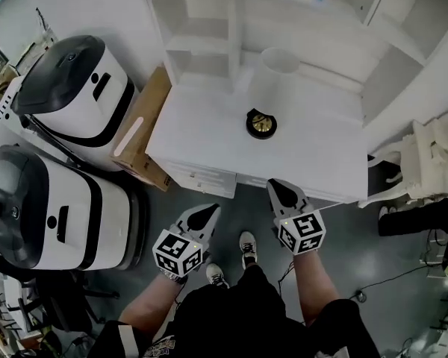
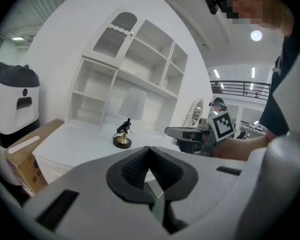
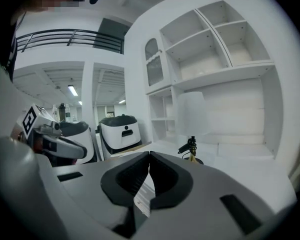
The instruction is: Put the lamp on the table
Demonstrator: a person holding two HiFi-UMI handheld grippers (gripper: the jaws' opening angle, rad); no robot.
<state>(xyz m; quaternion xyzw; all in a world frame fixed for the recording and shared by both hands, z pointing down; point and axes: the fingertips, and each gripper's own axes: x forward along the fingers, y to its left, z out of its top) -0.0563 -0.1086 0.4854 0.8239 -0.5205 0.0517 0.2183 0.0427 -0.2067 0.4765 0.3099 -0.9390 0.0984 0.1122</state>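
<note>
The lamp (image 1: pixel 261 124), with a round black and gold base and a white shade (image 1: pixel 276 69), stands upright near the back of the white table (image 1: pixel 201 136). Both grippers hang in front of the table's near edge, apart from the lamp. My left gripper (image 1: pixel 207 213) is shut with nothing in it, and my right gripper (image 1: pixel 278 187) is shut and empty too. In the left gripper view the lamp (image 2: pixel 123 134) is ahead beyond the closed tips (image 2: pixel 149 148), with the right gripper (image 2: pixel 190 134) to its right. In the right gripper view the lamp (image 3: pixel 191 149) stands past the closed tips (image 3: pixel 149 154).
A white shelf unit (image 1: pixel 209 28) rises behind the table. A cardboard box (image 1: pixel 142 129) leans at the table's left side, beside two white-and-black machines (image 1: pixel 75 88) (image 1: pixel 52 207). Cables and white furniture (image 1: pixel 433 155) lie to the right. The person's feet (image 1: pixel 246 245) stand below.
</note>
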